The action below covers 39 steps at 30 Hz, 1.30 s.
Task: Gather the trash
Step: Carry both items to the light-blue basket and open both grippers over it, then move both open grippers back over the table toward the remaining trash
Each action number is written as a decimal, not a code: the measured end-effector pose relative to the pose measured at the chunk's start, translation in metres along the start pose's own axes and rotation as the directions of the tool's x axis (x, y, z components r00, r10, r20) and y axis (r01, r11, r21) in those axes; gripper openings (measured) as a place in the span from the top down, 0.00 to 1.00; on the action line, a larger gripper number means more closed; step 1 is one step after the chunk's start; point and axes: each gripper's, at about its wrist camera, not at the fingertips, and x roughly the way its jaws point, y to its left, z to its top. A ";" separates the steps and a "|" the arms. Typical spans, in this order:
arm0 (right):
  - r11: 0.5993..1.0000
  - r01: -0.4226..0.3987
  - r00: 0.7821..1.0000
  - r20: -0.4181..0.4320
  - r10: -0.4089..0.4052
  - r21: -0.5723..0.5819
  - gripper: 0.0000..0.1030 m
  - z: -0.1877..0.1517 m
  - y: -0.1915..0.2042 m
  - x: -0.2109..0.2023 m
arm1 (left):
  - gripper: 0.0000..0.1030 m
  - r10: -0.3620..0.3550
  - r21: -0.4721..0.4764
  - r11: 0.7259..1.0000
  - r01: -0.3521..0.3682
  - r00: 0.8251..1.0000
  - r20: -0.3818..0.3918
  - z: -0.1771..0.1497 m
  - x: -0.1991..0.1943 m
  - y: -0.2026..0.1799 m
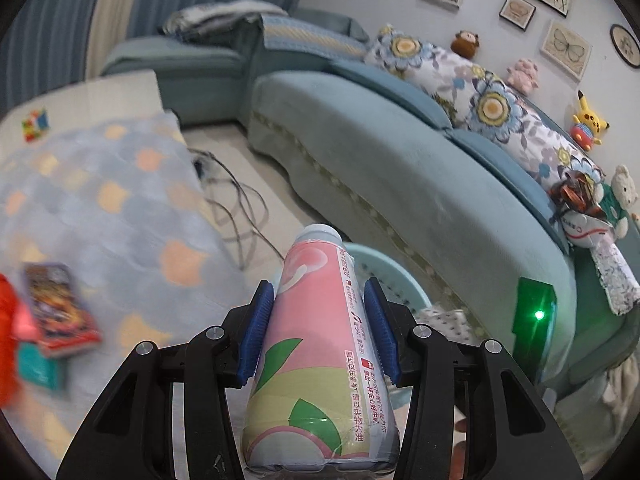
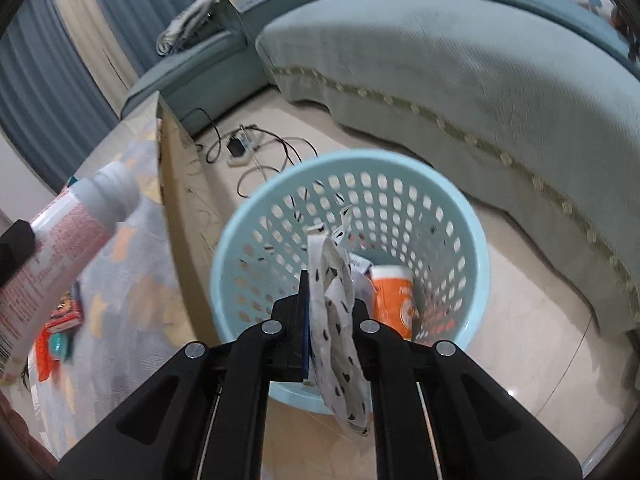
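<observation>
Pink-green bottle [image 1: 320,344], light-blue basket [image 2: 348,240], black-spotted white wrapper [image 2: 340,320].

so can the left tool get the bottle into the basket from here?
Probably yes. The left tool grips the bottle beside the basket, whose mouth is open; only the right tool with its wrapper hangs above it.

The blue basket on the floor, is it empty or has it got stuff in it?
Not empty: the blue basket holds an orange container and some paper bits at its bottom.

Light-blue basket [image 1: 390,276]: mostly hidden behind pink bottle [image 1: 320,344] in left wrist view. Beside the bottle, red packet [image 1: 10,332] blurred, cut by frame edge; contents unidentifiable.
</observation>
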 end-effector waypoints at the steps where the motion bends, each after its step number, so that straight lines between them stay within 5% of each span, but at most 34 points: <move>1: 1.000 0.007 1.000 0.000 -0.007 0.003 0.94 -0.002 -0.002 0.002 | 0.56 -0.013 0.006 1.000 0.013 1.000 -0.014 -0.002 0.005 -0.001; 8: 0.999 0.028 1.000 -0.004 -0.028 0.047 0.77 -0.002 -0.011 0.008 | 0.35 -0.058 -0.006 0.998 0.058 0.998 0.009 -0.009 -0.004 0.007; 10: 0.998 0.002 1.000 0.010 -0.002 0.058 0.50 -0.006 -0.013 0.004 | 0.35 -0.062 -0.025 0.998 0.062 0.998 0.015 -0.009 -0.008 0.011; 11: 0.998 0.000 1.000 0.021 -0.001 0.065 0.47 -0.008 -0.014 0.001 | 0.35 -0.064 -0.035 0.997 0.065 0.998 0.019 -0.009 -0.011 0.014; 21: 0.999 -0.018 0.999 0.048 0.016 0.026 0.46 -0.015 0.002 -0.017 | 0.35 -0.057 -0.081 0.995 0.062 0.996 0.063 -0.010 -0.044 0.032; 27: 0.996 -0.065 0.994 0.089 0.070 -0.058 0.46 -0.011 0.042 -0.040 | 0.35 0.002 -0.123 0.992 0.017 0.989 0.150 -0.003 -0.101 0.059; 34: 0.963 -0.151 0.974 0.131 0.183 -0.223 0.46 -0.009 0.118 -0.065 | 0.33 0.176 -0.290 0.952 -0.095 0.948 0.266 -0.008 -0.184 0.141; 39: 0.900 -0.214 0.954 0.118 0.276 -0.379 0.46 -0.021 0.190 -0.071 | 0.27 0.409 -0.391 0.872 -0.295 0.878 0.249 -0.021 -0.215 0.197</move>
